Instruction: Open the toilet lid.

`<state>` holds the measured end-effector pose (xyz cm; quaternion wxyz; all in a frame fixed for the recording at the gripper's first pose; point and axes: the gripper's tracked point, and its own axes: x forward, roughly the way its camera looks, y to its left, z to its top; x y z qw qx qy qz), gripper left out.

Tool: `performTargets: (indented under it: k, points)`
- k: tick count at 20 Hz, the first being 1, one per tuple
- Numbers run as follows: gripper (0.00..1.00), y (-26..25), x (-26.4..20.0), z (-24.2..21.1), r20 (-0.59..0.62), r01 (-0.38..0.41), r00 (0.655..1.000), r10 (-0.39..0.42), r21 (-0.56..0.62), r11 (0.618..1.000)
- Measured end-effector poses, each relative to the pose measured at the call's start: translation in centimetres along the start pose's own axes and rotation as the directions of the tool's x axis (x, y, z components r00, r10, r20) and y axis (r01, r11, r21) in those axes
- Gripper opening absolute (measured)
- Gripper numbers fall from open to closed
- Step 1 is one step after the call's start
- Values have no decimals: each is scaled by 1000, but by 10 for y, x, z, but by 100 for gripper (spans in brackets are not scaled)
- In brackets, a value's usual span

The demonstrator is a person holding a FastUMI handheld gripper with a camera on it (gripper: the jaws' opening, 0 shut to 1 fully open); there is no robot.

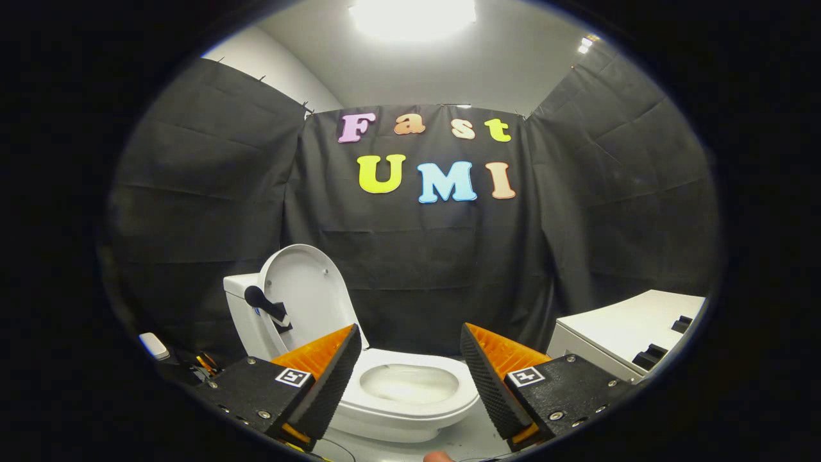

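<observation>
- Spread wide apart, the gripper (407, 375) grasps nothing; its two fingers (330, 378) frame the toilet bowl from either side without touching it.
- Between and just beyond the fingers sits the toilet (410, 398), its seat down and the bowl open to view.
- Standing upright, the lid (308, 295) leans back against the tank (240, 295), beyond the left finger and well apart from it.
- A dark handle-like piece (266, 307) sticks out from the lid's inner face; what it is for I cannot tell.
- A white cabinet or box (622, 330) stands to the right, beyond the right finger.
- Judged from how things lie, the opening itself looks done: the lid is already raised and the gripper is off it.
- What remains seems only to draw clear of the toilet, minding that nothing knocks the lid so it falls shut again.
</observation>
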<state>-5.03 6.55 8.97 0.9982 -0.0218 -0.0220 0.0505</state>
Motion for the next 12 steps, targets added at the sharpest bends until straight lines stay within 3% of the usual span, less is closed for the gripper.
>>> performTargets:
  k: [12]
  points:
    - [95,-1,3,1,-4,-1,1000,1,12,1000]
